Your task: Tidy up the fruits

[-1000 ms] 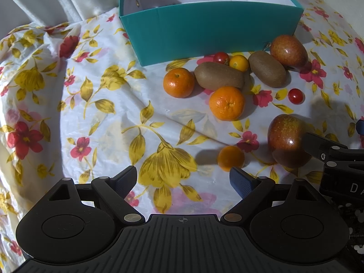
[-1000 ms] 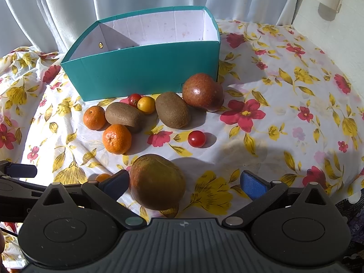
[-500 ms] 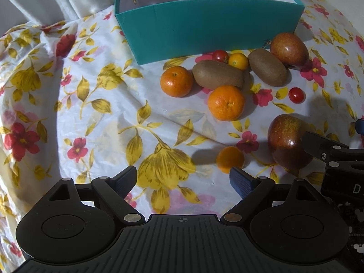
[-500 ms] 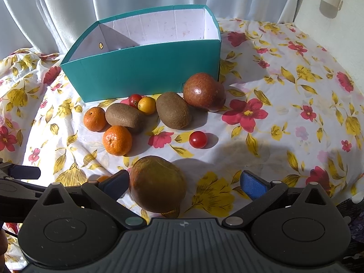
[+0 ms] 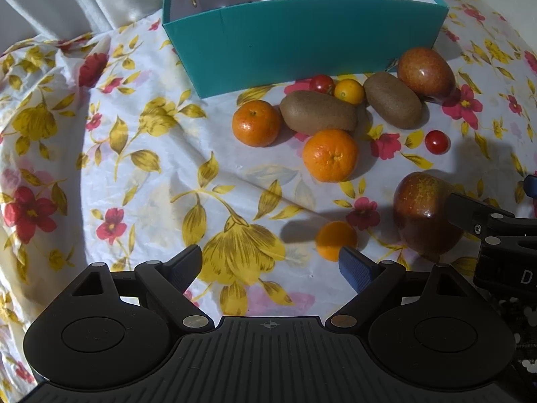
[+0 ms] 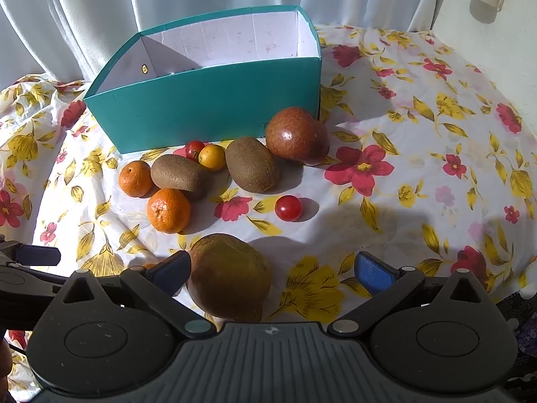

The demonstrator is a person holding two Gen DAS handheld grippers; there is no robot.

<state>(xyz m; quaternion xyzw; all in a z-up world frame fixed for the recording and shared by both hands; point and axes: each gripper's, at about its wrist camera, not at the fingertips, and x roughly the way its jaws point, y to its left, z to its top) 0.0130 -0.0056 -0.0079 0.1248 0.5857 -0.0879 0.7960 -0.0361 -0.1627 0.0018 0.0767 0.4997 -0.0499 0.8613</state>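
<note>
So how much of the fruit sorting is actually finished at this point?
Nothing looks sorted yet: what shows of the teal box is bare inside. Both claws are open and hold nothing. The right claw sits around the nearest big reddish fruit without gripping it; the left claw hangs beside a small orange fruit. The tangerines, kiwis and cherry tomatoes are all on the cloth.

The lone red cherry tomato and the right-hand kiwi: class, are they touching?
Apart. The right wrist view shows bare tablecloth between the cherry tomato and the kiwi; the left wrist view shows the same gap.
</note>
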